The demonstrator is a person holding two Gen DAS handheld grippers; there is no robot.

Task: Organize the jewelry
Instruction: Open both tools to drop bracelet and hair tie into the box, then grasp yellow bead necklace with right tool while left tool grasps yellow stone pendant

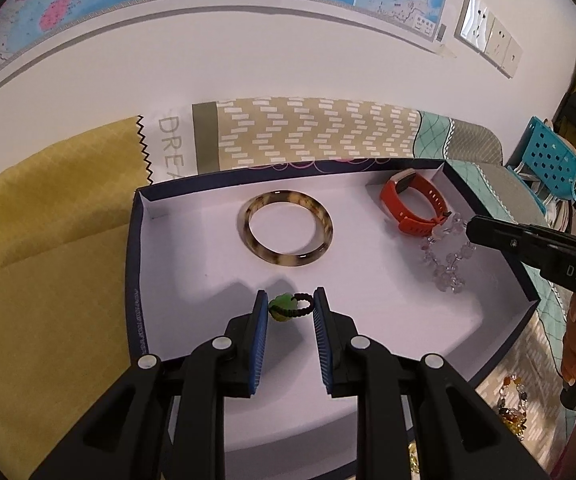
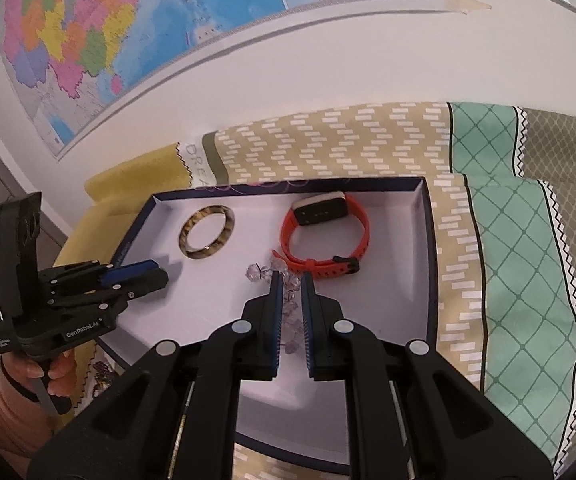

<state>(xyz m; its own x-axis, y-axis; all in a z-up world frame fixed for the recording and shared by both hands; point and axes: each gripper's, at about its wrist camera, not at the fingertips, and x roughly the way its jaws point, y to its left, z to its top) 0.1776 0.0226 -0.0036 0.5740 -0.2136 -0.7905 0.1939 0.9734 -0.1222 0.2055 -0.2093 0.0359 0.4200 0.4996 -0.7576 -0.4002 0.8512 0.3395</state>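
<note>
Left gripper point(image 1: 291, 305) clamped on a ring point(image 1: 288, 307) with a green stone and black beaded band, held low over the white floor of the box point(image 1: 367, 312). Right gripper point(image 2: 288, 280) closed on a clear bead bracelet point(image 1: 445, 258), the strand trailing onto the box floor. Bangle point(image 1: 286, 234) lies flat mid-box. Orange watch point(image 1: 411, 208) sits near the far right corner, just beside the beads.
</note>
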